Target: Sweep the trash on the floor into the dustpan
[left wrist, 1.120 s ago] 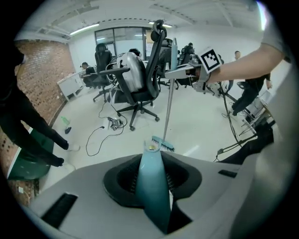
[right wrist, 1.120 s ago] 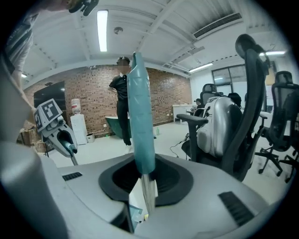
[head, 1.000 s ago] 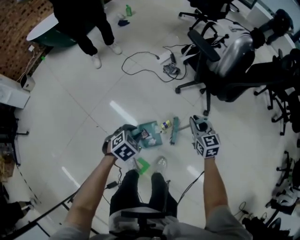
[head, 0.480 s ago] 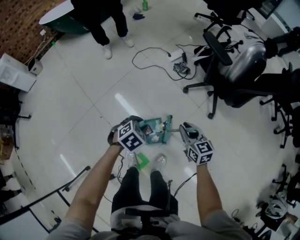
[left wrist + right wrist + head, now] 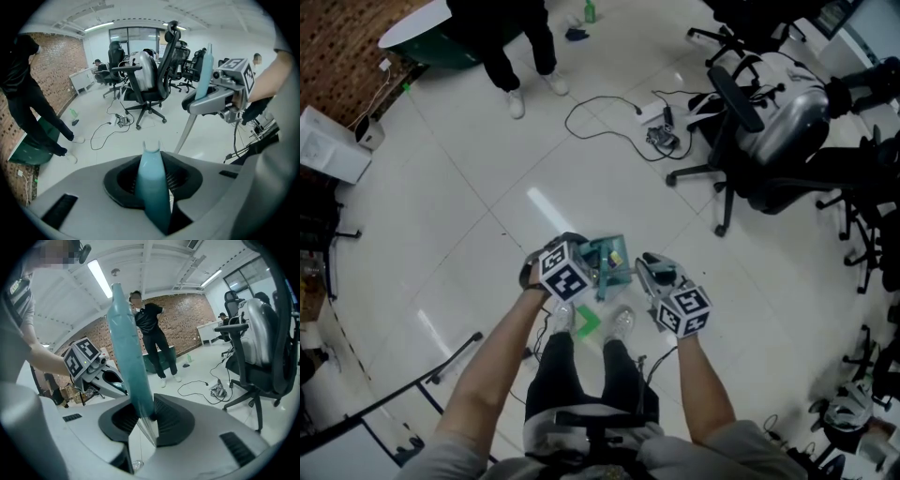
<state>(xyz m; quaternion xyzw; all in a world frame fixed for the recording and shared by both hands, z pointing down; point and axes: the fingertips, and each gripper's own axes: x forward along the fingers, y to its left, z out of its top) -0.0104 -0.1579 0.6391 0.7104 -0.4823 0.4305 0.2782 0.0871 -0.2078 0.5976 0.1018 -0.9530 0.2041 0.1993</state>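
Teal dustpan (image 5: pixel 605 261) sits on the floor between both grippers, small trash (image 5: pixel 616 256) in it. The left gripper (image 5: pixel 579 267) pinches the dustpan handle (image 5: pixel 152 187). The right gripper (image 5: pixel 647 270), jaws just eased slightly wider, clamps the brush handle (image 5: pixel 129 357) just right of the pan, so the sweep runs leftward.

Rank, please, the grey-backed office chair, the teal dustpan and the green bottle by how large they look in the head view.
1. Grey-backed office chair
2. Teal dustpan
3. Green bottle; it is farthest from the camera, which makes it look smaller.
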